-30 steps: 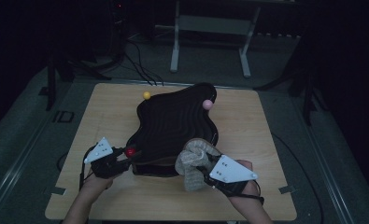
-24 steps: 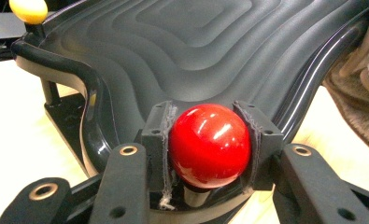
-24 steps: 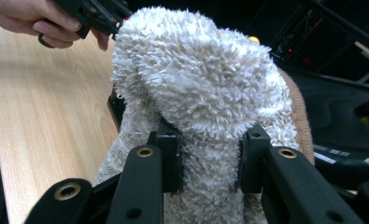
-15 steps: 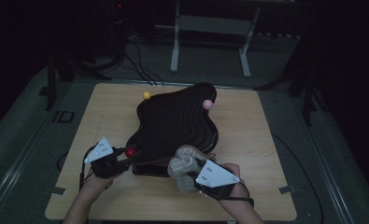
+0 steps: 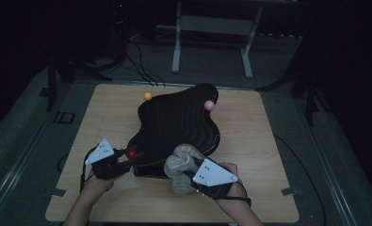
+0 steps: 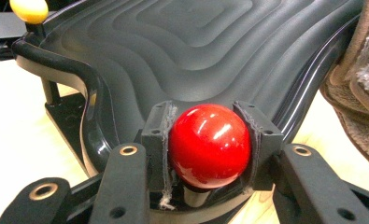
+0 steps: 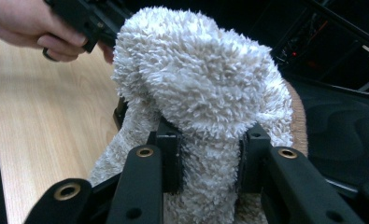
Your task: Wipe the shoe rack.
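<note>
A black ridged tray (image 5: 179,120) on a stand lies in the middle of the wooden table (image 5: 103,108). A red ball (image 5: 131,153) stands at the tray's near left corner, and my left gripper (image 5: 127,157) is shut on it. In the left gripper view both pads press the red ball (image 6: 209,145) from either side, with the ridged tray (image 6: 173,51) just behind. My right gripper (image 5: 186,170) is shut on a fluffy beige cloth (image 5: 182,162) at the tray's near edge. The right gripper view has the bunched cloth (image 7: 196,88) squeezed between the jaws, and the tray (image 7: 341,126) is at the right.
A yellow ball (image 5: 148,96) and a pink ball (image 5: 209,105) stand at the tray's far corners. The yellow ball (image 6: 29,9) is also at the top left of the left gripper view. Metal stand legs (image 5: 212,42) and cables lie beyond the table.
My right gripper has carried the cloth a little to the left along the tray's near edge. The left gripper has stayed on the red ball.
</note>
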